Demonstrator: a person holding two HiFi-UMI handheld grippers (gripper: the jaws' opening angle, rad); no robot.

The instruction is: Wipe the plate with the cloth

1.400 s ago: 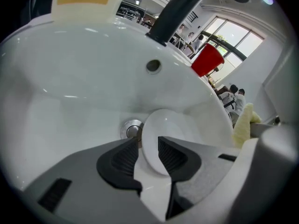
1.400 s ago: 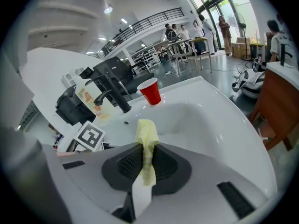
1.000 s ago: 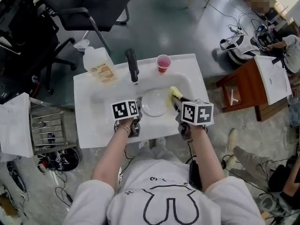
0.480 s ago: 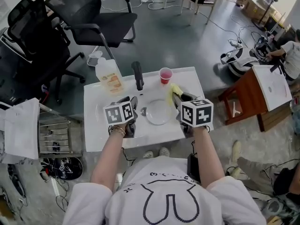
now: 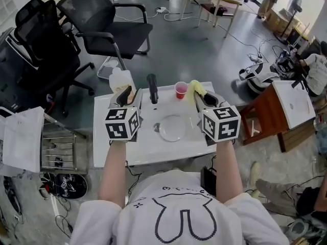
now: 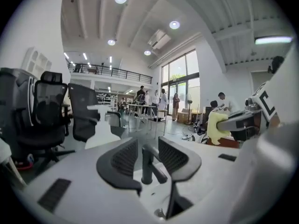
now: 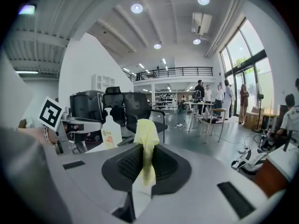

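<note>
Jaws of the right gripper (image 7: 145, 164) clamped the cloth (image 7: 147, 129) between them; left gripper (image 6: 148, 158) jaws stood partly apart, empty; the plate (image 5: 172, 128) lay well apart from both.

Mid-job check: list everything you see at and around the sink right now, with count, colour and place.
sink: one, white, in front of the person
plate: one, pale, in the basin
tap: one, black, behind the basin
cup: one, red, right of the tap
bottle: one, pale, back left corner, partly hidden by the left gripper
cloth: one, yellow, in the right gripper
office chairs: at least two, black, beyond the sink
wire rack: one, metal, left of the sink
stool: one, brown, right of the sink
left gripper: jaws apart, empty
right gripper: shut on the cloth
</note>
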